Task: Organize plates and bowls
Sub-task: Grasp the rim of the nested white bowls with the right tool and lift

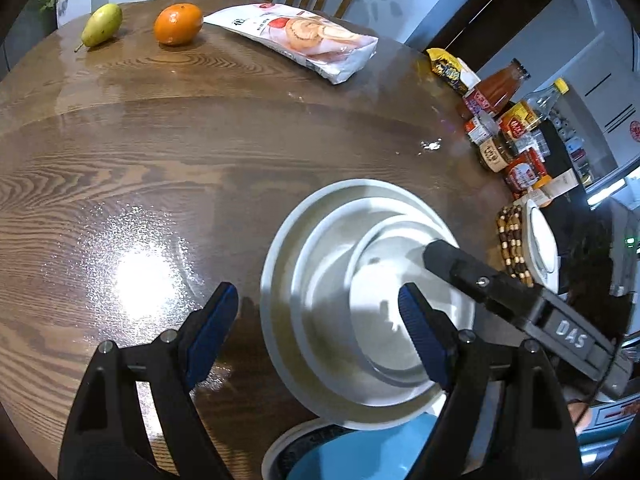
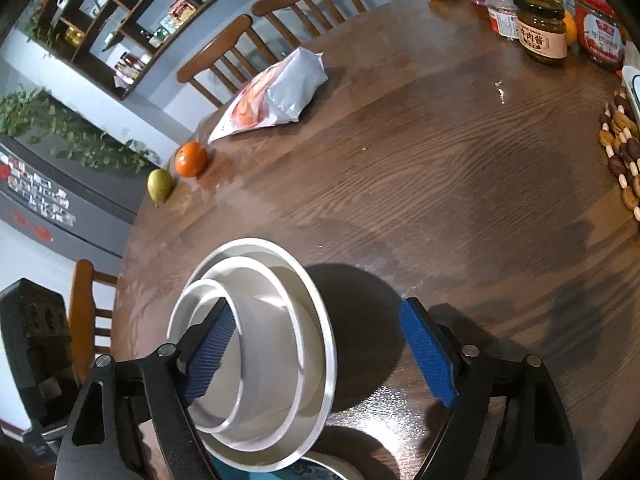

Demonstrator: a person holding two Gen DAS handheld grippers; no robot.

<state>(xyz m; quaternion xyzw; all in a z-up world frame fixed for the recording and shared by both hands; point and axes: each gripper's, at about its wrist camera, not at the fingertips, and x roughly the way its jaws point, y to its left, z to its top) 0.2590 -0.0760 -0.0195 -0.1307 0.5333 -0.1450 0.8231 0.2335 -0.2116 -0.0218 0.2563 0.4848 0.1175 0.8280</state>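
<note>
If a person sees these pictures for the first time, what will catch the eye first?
First, the nested white bowls near the table's front edge, framed by the blue pads of both open hand-held grippers: left, right. Then the orange and the pear side by side at the far edge, with a snack bag next to them.

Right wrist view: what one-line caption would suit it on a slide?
Open right gripper straddling the rim of nested white bowls on a round wooden table.
</note>
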